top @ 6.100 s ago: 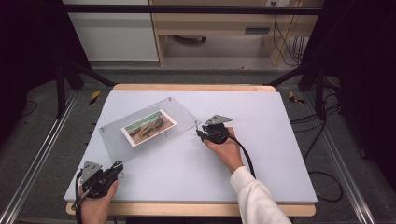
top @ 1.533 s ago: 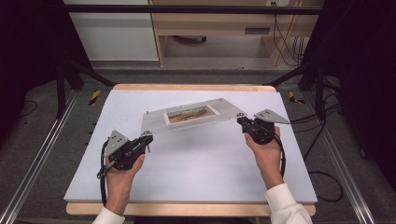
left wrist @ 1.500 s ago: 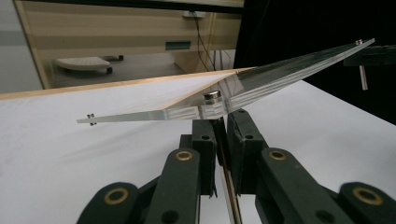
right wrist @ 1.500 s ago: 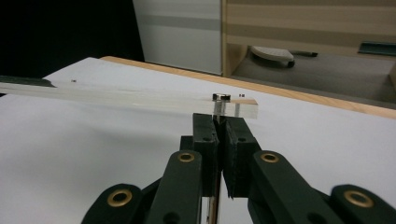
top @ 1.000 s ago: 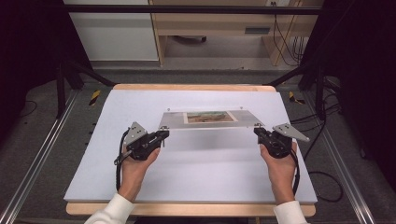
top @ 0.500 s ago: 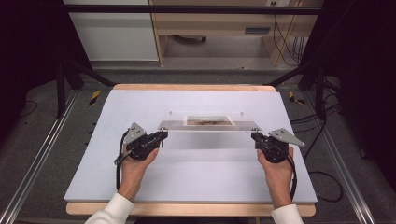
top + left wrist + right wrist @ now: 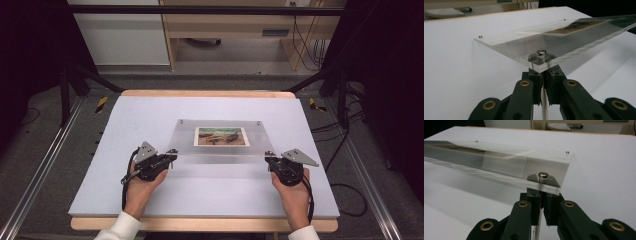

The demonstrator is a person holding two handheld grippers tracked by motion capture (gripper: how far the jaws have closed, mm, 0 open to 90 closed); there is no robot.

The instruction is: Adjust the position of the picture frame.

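White table [image 7: 150, 120], clear acrylic frame [image 7: 220, 150] enclosing photo [image 7: 221, 136], both claws gripping corners

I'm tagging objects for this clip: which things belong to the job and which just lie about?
In the job: clear acrylic photo frame, left gripper, right gripper, each shut on a near corner.
Lying about: yellow-black clamps beside the table, floor cables.

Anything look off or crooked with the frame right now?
Nothing damaged. The clear frame sits square to the table, but tilted: its far edge rests on the table while the left gripper and right gripper hold the near corners raised.
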